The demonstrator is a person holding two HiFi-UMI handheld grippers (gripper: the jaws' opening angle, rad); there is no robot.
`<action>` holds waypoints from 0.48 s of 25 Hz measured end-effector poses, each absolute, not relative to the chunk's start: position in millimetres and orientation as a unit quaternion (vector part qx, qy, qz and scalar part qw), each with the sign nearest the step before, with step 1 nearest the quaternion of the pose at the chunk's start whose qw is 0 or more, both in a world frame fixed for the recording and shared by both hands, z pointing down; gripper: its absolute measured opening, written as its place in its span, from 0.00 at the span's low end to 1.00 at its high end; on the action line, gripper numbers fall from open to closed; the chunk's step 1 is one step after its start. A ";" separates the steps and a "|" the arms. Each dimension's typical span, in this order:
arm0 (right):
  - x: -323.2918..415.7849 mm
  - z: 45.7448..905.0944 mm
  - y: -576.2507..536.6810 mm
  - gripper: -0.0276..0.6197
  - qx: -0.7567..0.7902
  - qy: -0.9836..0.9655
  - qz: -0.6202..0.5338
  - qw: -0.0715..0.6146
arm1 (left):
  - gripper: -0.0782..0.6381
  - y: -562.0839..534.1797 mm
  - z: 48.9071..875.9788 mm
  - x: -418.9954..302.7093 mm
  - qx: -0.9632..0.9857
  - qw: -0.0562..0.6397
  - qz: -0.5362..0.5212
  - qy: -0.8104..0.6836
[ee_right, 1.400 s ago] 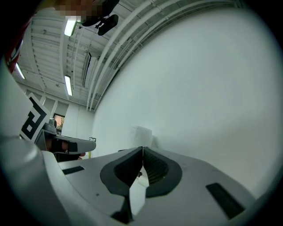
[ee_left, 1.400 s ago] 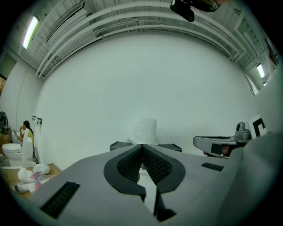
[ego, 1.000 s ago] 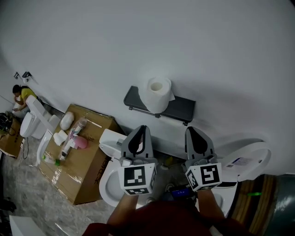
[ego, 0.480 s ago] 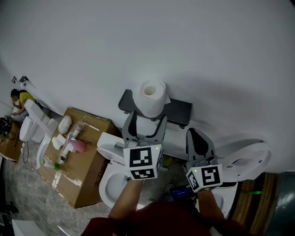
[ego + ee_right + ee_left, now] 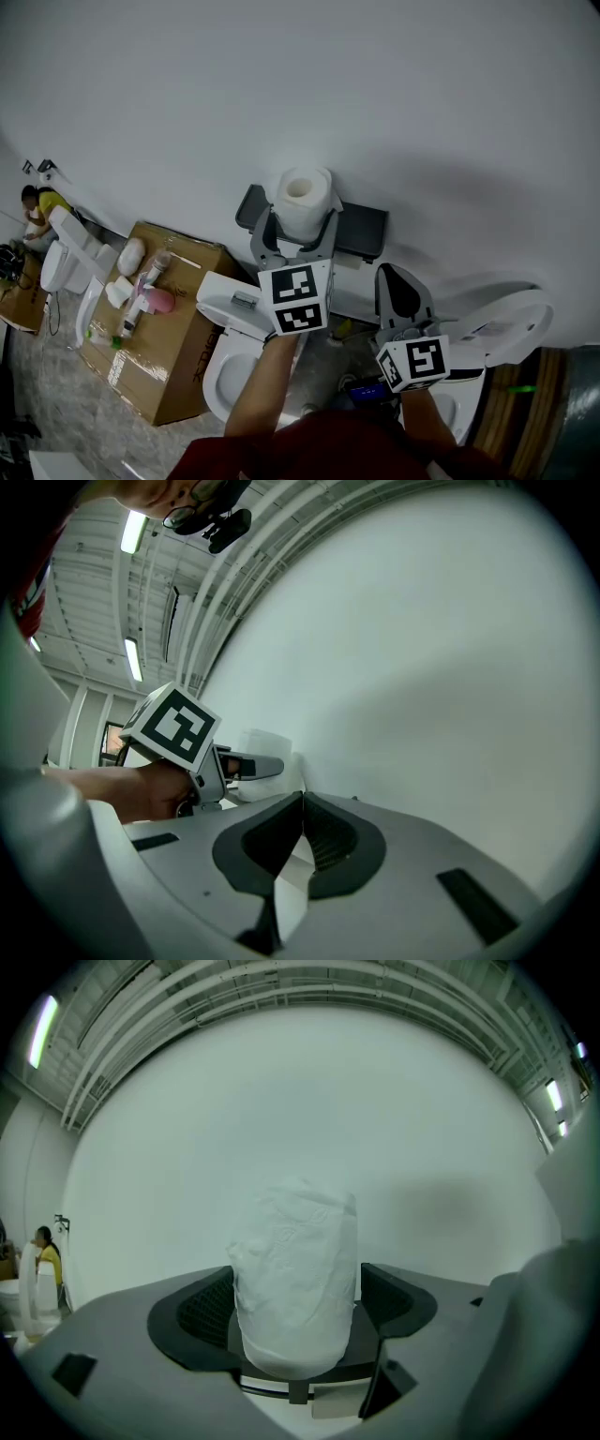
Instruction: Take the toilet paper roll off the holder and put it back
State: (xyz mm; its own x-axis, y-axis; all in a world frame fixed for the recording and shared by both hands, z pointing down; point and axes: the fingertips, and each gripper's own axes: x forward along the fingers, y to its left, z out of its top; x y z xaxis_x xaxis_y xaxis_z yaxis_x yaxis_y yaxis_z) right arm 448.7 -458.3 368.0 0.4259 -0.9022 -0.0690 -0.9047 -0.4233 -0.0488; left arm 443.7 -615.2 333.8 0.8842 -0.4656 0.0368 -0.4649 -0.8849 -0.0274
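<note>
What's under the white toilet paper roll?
A dark grey shelf-like holder set against the wall; the white toilet paper roll stands upright on it. The roll covers the spot beneath, so any peg there cannot be seen.

The left tongs [image 5: 298, 225] and the right tongs [image 5: 395, 273] are moulded in light grey plastic, and black ribbed pads [image 5: 208, 1309] are set into the curved jaws. A white marker cube [image 5: 297, 298] printed with black squares is fixed behind each pair. A dark red garment [image 5: 319, 452] is worn.
</note>
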 end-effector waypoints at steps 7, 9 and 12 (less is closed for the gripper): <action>455.7 366.8 -456.4 0.07 -0.844 0.535 0.019 0.039 | 0.70 -622.7 336.9 454.8 -0.968 -0.017 -0.021 0.250; 455.9 368.2 -456.4 0.07 -0.843 0.536 0.018 0.039 | 0.70 -623.4 338.7 455.0 -0.967 -0.024 -0.017 0.253; 456.4 369.7 -455.5 0.07 -0.846 0.532 0.014 0.043 | 0.70 -622.7 339.6 454.6 -0.966 -0.014 -0.014 0.256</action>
